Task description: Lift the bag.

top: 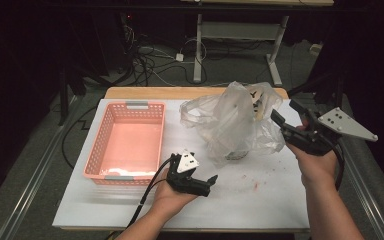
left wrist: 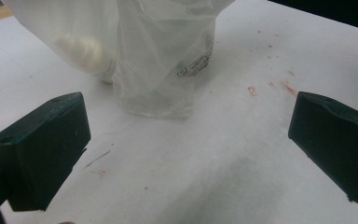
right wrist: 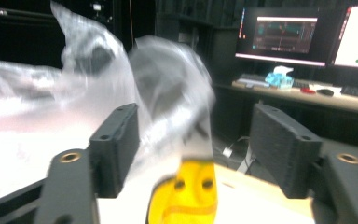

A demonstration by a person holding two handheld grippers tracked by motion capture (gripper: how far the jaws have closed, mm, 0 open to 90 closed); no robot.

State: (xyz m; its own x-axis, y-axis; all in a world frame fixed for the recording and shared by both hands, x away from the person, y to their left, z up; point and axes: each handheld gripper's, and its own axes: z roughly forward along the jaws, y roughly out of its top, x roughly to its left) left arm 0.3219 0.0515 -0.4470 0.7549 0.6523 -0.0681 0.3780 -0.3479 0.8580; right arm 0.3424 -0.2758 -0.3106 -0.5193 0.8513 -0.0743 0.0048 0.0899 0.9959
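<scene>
On the white table top [top: 260, 200], a crumpled clear plastic bag [top: 232, 122] stood slumped near the middle, just right of the empty pink plastic basket [top: 128, 141] with grey handles. Through the film, the left gripper view showed a pale rounded object [left wrist: 86, 53] and a printed label [left wrist: 196, 64] low in the bag, though what they belonged to could not be told.

The left gripper [top: 200, 184] lay low over the table, near the bag's foot but apart from it, its jaws spread wide with nothing between them. The right gripper [top: 286, 116] was held higher at the bag's right edge; its jaws stood partly open, and in its own view a blurred fold of the bag's film [right wrist: 177, 102] hung in the gap, with neither pad pressing on it. Below that fold sat a yellow piece with a printed face [right wrist: 186, 196].

The step seemed to be taking a fresh hold of the bag. To do it well, the right jaws would best close on a bunched fold near the rim, not a single thin layer that could slip or tear. The left gripper could then steady the foot, so the contents did not tip out before the bag moved toward the basket.
</scene>
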